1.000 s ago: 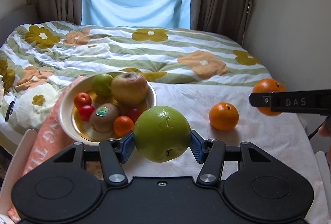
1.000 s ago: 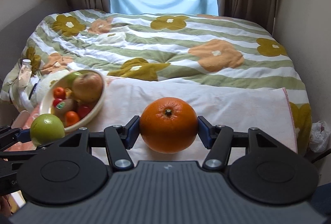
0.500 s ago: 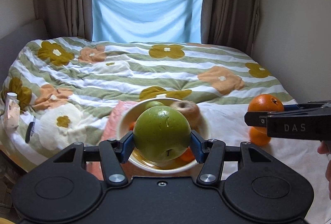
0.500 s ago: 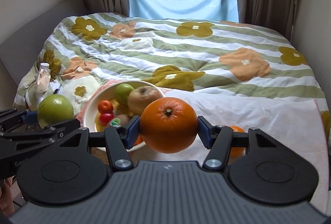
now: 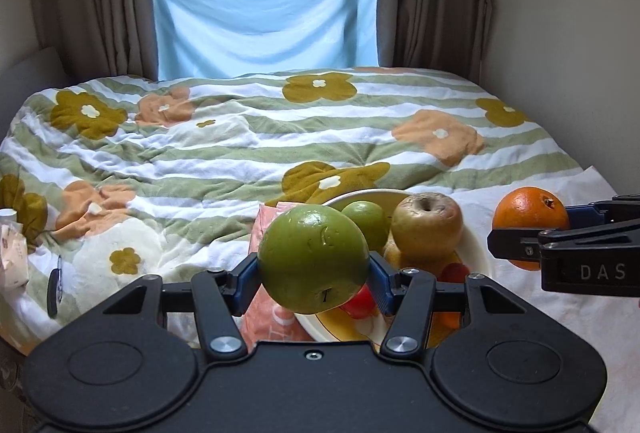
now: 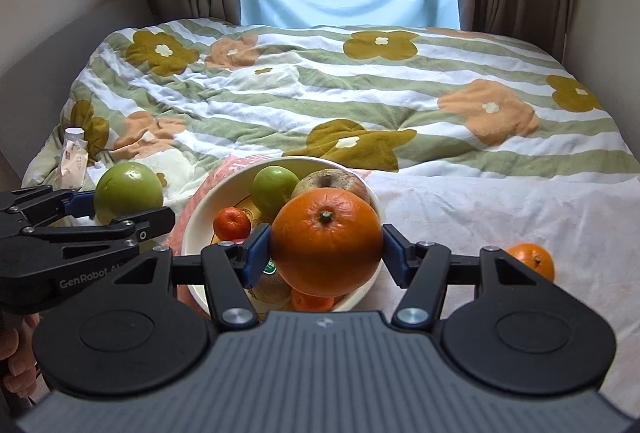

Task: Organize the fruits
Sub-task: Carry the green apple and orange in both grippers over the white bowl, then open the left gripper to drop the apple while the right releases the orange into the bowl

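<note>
R tool grips orange, stem up.

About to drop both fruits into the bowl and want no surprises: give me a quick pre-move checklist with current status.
1. Left gripper clamped on green apple: ok.
2. Right gripper clamped on large orange: ok.
3. Bowl in view ahead of both grippers: ok.
4. Free room in bowl: not ok, already crowded.
5. Grippers apart from each other: ok.
6. Small orange on white cloth still to collect: ok.
</note>
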The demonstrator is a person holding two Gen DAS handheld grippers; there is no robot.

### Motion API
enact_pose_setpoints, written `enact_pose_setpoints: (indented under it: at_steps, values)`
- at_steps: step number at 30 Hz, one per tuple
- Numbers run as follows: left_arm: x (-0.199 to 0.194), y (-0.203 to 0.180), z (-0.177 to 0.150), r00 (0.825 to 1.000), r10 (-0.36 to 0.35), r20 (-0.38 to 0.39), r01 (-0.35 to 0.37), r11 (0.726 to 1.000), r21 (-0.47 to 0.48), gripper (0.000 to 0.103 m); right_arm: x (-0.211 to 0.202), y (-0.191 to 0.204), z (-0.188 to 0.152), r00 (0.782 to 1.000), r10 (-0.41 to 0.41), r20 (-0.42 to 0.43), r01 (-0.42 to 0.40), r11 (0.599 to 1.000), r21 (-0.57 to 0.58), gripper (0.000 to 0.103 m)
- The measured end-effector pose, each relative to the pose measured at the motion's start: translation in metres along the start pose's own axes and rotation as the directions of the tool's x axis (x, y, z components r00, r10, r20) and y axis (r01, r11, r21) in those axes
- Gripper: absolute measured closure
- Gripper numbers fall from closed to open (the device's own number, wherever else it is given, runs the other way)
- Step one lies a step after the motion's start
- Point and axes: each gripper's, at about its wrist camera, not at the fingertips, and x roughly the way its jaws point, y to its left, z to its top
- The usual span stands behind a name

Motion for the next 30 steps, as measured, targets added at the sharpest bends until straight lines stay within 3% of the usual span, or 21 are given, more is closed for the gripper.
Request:
enact_pose_setpoints:
  at_steps: [14, 28, 29, 30]
  values:
    - [0.072, 0.006, 0.014, 0.995, -0.085, -0.051, 0.089, 0.992, 0.093, 0.043, 0.040, 0.005, 0.000, 0.997, -0.062, -0.037, 0.064, 0.997, 0.053, 0.029]
    - [0.099, 0.002, 0.017, 0.993, -0.086, -0.085, 0.097, 0.987, 0.126, 0.043, 0.048, 0.003, 0.003, 0.998, -0.054, -0.036, 0.056, 0.996, 0.062, 0.029]
    - [0.099, 0.002, 0.016, 0.993, -0.083, -0.081, 0.093, 0.987, 0.131, 0.042, 0.048, 0.003, 0.003, 0.998, -0.051, -0.035, 0.053, 0.997, 0.060, 0.029]
    - [0.096, 0.001, 0.016, 0.995, -0.079, -0.067, 0.088, 0.986, 0.139, 0.031, 0.048, 0.004, 0.003, 0.998, -0.049, -0.035, 0.051, 0.997, 0.057, 0.029]
